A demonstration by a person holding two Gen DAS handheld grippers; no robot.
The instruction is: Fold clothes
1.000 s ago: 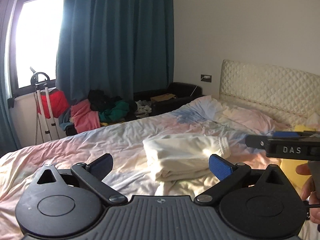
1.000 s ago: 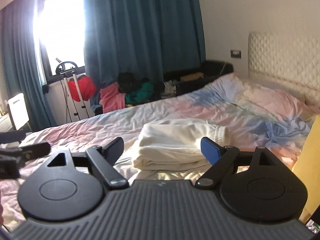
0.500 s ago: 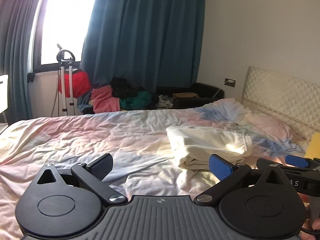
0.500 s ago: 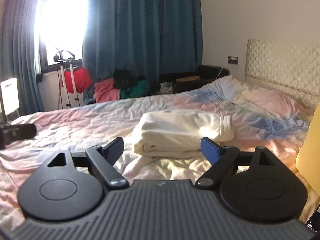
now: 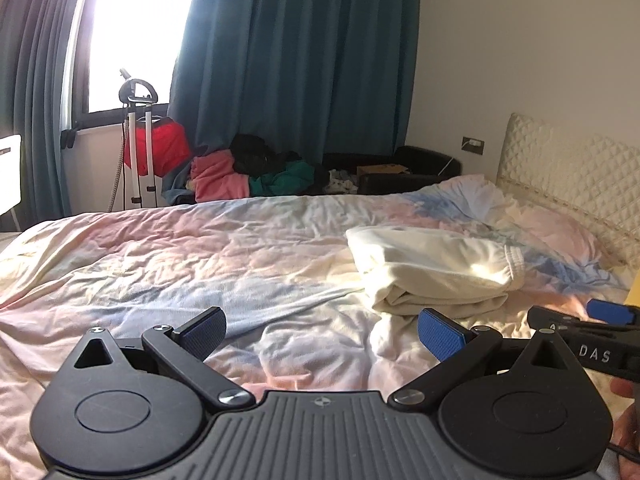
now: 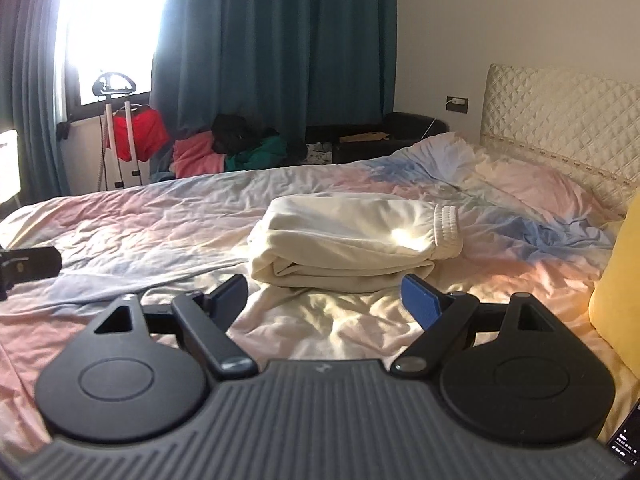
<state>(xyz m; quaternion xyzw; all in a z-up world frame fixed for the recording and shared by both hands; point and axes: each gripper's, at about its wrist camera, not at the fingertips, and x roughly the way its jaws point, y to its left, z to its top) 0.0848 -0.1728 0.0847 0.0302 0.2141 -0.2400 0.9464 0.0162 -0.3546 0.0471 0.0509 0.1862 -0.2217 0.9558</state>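
Left wrist view: your left gripper (image 5: 322, 330) hangs low over the bed (image 5: 168, 264), jaws spread wide with nothing between them. The cream garment (image 5: 430, 268) lies to the far right of it, already doubled into a thick bundle, its ribbed band toward the headboard (image 5: 576, 176). To my eye the fold looks done or nearly so, and what is in hand is either a last tidy or a lift to put it aside. The right gripper (image 5: 592, 328) shows at the right edge, near the bundle's near right corner but not touching it. Left of the bundle the sheet is bare and wide, so you have plenty of room to swing that way.

Right wrist view: your right gripper (image 6: 324, 298) sits just near of the garment (image 6: 348, 248), jaws wide apart and empty, the bundle's near edge lying in line with the gap. If you mean to lift it, I would go in low under the stacked layers at that near edge, since a pinch on the top layer alone would likely peel the fold open. A yellow cushion (image 6: 618, 276) crowds the right side, and a pillow (image 6: 540, 188) lies past the ribbed end, so room is tight to the right and far right. The left gripper (image 6: 30, 268) is well apart at the left edge.
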